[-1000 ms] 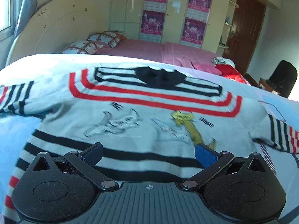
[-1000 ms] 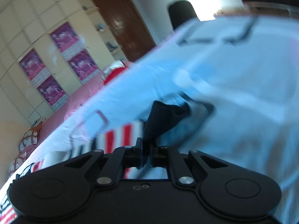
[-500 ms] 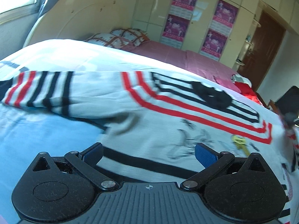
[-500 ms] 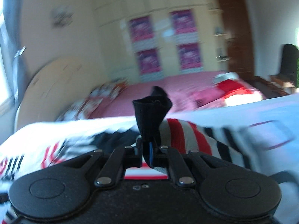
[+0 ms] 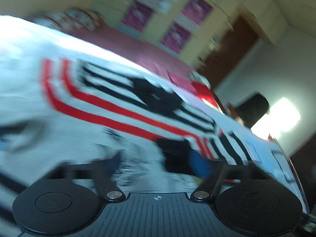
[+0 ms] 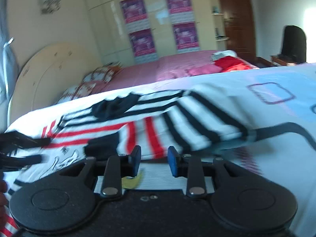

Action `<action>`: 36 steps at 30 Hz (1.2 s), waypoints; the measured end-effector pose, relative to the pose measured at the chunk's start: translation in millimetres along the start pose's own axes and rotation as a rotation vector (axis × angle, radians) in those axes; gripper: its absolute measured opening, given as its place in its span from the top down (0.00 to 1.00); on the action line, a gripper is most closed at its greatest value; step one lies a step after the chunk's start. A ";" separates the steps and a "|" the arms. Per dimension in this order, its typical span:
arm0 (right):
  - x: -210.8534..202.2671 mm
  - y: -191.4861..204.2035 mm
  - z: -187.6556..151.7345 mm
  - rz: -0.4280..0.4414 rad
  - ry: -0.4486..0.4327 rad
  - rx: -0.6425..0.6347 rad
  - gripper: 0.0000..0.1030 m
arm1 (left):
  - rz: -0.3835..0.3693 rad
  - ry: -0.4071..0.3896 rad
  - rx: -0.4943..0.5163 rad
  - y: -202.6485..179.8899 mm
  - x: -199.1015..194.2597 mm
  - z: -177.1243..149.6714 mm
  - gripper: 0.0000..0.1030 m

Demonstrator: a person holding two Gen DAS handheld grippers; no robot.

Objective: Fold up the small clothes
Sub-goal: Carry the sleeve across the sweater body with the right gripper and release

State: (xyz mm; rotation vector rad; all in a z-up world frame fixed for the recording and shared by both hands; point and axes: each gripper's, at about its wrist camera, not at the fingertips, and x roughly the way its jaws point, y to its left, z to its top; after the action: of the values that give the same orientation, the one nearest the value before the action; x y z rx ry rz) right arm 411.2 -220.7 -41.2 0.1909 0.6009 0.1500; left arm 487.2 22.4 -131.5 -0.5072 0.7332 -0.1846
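Right gripper (image 6: 154, 159) jaws opening above striped sweater (image 6: 177, 118), nothing between

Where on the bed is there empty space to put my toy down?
The bare blue sheet right of the folded striped sleeve is free. So is the pink bed behind. The middle is crowded: the striped sweater and both grippers cover it.

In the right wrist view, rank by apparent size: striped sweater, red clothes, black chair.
1. striped sweater, by far the largest.
2 and 3. red clothes and black chair look alike in size; both are far off, so unranked.
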 end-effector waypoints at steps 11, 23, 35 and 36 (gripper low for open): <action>-20.7 -48.6 -7.3 -0.073 -0.021 0.085 0.70 | 0.032 0.069 0.140 -54.2 85.6 14.6 0.95; 13.5 -82.7 -10.0 0.131 0.032 0.428 0.56 | 0.154 -0.038 0.160 15.0 31.4 48.2 0.95; 63.0 -117.8 -6.8 0.231 -0.008 0.765 0.93 | 0.152 -0.119 0.153 25.7 21.1 30.9 0.95; 60.3 -115.3 -5.2 0.222 -0.019 0.742 0.93 | 0.183 -0.112 0.174 24.7 23.0 30.9 0.95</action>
State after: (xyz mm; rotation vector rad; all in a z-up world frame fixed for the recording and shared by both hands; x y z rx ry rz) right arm 467.1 -320.2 -103.8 0.9778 0.5943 0.1341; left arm 524.7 47.8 -138.1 -0.2803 0.6436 -0.0475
